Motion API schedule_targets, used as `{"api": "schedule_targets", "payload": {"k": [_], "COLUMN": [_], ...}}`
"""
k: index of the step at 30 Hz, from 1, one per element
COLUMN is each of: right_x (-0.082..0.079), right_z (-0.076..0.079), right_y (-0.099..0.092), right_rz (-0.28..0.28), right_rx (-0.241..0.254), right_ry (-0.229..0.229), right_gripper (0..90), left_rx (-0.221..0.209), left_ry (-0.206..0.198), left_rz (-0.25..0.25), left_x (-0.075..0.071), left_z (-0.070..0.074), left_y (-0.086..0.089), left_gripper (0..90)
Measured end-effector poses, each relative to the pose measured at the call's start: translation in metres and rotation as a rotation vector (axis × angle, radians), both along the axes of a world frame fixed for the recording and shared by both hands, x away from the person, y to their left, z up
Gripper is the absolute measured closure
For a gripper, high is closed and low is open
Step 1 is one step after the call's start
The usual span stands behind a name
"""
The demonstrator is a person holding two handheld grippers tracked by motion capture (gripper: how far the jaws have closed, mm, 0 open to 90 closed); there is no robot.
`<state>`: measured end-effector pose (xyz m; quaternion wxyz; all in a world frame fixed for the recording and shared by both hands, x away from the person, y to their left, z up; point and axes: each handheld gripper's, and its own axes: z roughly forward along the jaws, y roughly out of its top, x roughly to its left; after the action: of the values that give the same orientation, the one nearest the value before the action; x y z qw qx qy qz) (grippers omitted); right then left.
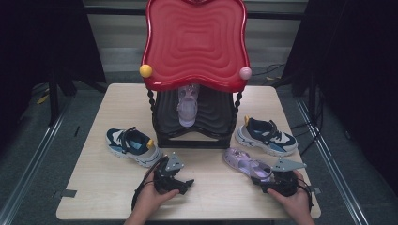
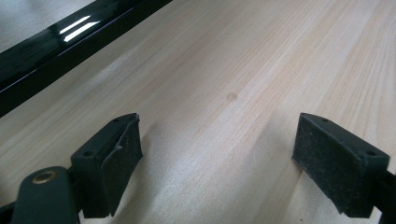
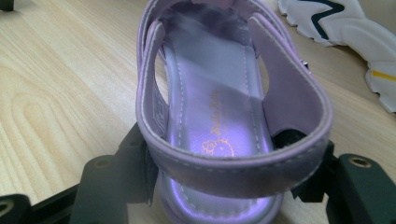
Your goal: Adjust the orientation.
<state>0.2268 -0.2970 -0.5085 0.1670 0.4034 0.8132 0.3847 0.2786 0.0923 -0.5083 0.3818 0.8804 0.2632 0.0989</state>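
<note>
My right gripper [image 3: 219,186] clamps the heel of the lilac strapped plastic sandal [image 1: 246,163] near the pale wooden table's [image 1: 101,180] front right corner; its long axis points away from me. My left gripper [image 1: 187,183] rests released, farther off.

At the table's [image 1: 94,187] far edge we see a red-topped black shoe rack [image 1: 195,42] with a lilac sandal [image 1: 187,108] inside. One navy-and-white sneaker [image 1: 133,146] lies toward the left edge, another sneaker [image 1: 265,136] toward the right.
</note>
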Motion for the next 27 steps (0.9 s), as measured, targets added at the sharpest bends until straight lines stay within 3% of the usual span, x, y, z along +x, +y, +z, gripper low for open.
{"api": "schedule_targets", "payload": {"k": [2,4,10,14,18,27], "right_x": [0.0002,-0.0011,0.0032,0.0070,0.0068,-0.0001], "right_z": [-0.0001,0.0000,-0.0005,-0.0011,-0.0010,0.0000], "right_y": [-0.0006,0.0011,0.0004,0.0046,0.0031,0.0021], "right_rz": [0.010,-0.001,0.008,0.014,0.008,-0.004], "right_rx": [0.002,-0.019,0.007,-0.024,-0.018,-0.003], "right_ry": [0.013,-0.005,0.029,0.024,0.009,0.009], "right_gripper": [37.3,36.9,32.4,26.6,36.2,37.3], "left_rx": [0.000,0.000,0.002,0.000,0.000,0.001], "left_ry": [0.000,0.000,-0.002,0.000,-0.001,-0.002], "left_rz": [0.000,0.000,-0.001,0.000,0.002,0.000], "left_x": [0.0000,0.0000,0.0001,0.0000,-0.0001,0.0001], "left_z": [0.0000,0.0000,0.0001,0.0000,0.0000,0.0001], "left_y": [0.0000,0.0000,0.0001,0.0000,0.0000,0.0001], "left_gripper": [14.7,14.7,14.7,14.7,14.7,14.7]}}
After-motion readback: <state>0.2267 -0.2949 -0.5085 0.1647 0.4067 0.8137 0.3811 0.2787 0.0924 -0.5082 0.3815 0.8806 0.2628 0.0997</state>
